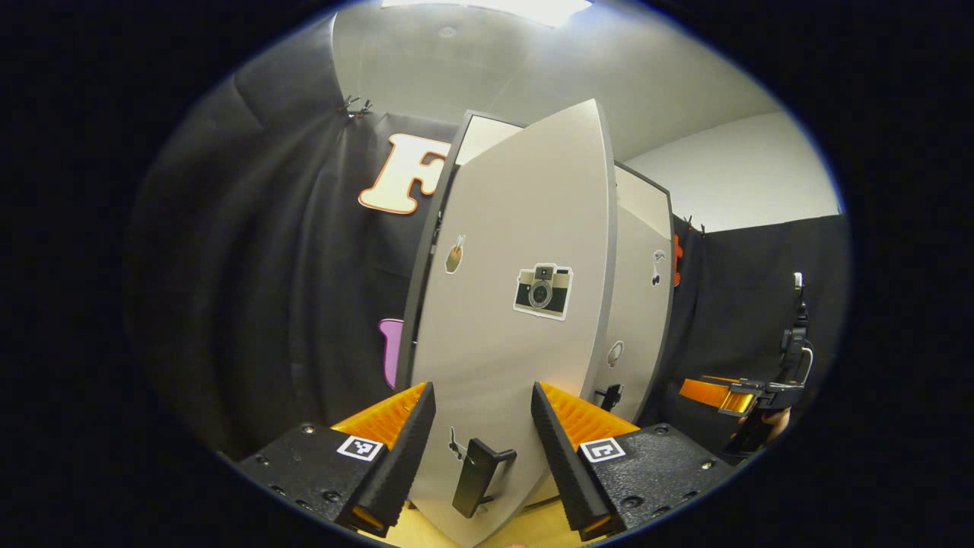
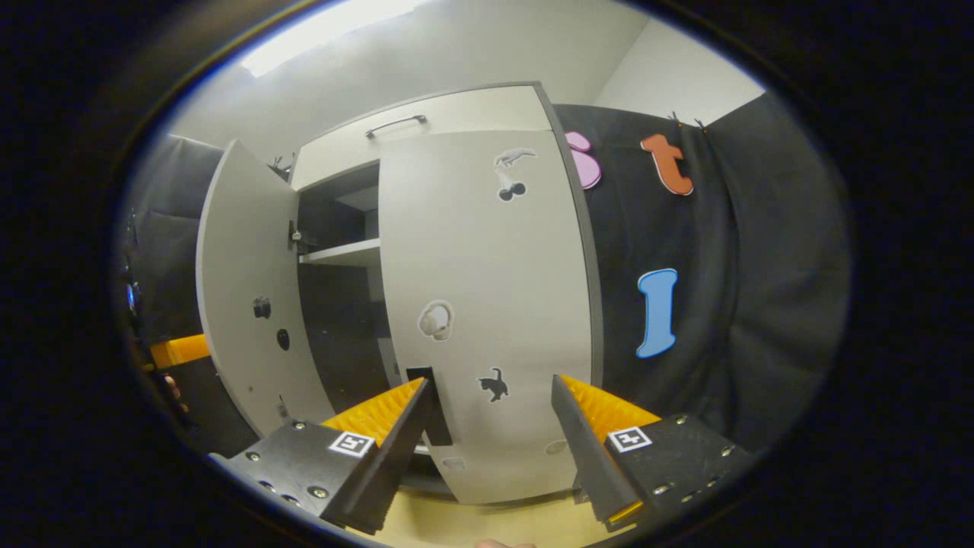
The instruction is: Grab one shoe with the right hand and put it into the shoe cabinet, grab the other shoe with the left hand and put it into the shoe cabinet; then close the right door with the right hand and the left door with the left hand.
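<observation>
Nearest in the left gripper view, the left gripper (image 1: 483,426) has its fingers apart with nothing between them, aimed at the pale grey left door (image 1: 517,320) of the tall grey shoe cabinet (image 2: 426,114). That door stands partly swung out from the cabinet, and its black bar handle (image 1: 478,476) sits low between the fingers. Whether a finger touches the panel I cannot tell. Holding the gripper wide here suits a flat push on the door, since nothing needs gripping.

In the right gripper view, the right gripper (image 2: 491,411) is likewise spread and empty, just in front of the pale grey right door (image 2: 487,304), which lies shut against the cabinet. That half of the closing looks done.

Beyond the right door's inner edge the cabinet's dark interior is open, with a white shelf (image 2: 342,253) above. The shoes are not seen; the lower part of the interior, the likely place for them, is too dark to read. Farther off in the left gripper view, past the cabinet's right side, the right gripper appears again in a hand (image 1: 772,422).
</observation>
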A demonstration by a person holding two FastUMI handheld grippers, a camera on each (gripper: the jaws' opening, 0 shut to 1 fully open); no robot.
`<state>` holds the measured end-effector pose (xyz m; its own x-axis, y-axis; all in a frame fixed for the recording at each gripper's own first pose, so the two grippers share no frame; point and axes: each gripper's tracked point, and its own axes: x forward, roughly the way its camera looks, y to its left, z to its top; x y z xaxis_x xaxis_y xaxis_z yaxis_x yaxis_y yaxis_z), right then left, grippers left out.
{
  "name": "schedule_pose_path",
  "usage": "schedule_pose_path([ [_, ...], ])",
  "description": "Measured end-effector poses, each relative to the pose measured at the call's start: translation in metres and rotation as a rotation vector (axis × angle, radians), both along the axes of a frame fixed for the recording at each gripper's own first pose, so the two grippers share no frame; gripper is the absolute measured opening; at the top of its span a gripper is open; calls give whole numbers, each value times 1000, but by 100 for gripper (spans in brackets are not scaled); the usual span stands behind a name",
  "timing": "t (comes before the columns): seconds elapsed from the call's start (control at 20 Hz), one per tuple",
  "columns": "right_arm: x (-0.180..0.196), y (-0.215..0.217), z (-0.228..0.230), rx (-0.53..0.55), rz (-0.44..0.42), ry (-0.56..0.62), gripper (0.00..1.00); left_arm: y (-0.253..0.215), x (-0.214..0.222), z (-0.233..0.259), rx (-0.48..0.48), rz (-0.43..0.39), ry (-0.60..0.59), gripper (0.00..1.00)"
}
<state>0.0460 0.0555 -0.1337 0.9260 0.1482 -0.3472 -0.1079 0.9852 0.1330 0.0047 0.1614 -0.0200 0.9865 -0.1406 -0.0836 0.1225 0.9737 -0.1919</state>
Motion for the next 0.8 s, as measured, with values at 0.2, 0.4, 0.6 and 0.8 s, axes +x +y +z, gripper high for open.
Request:
schedule_pose_path([
  [0.2, -7, -19, 2, -27, -39, -8, 96, -27, 18, -7, -43, -74, 7, 79],
  [0.4, -22, -50, 6, -76, -100, -12, 96, -61, 41, -18, -60, -158, 27, 80],
  [0.6, -37, -89, 12, -119, -184, -16, 96, -93, 65, -31, -40, -227, 35, 80],
  [0.8, -53, -128, 20, -159, -275, -11, 96, -121, 88, -37, -22, -271, 38, 80],
])
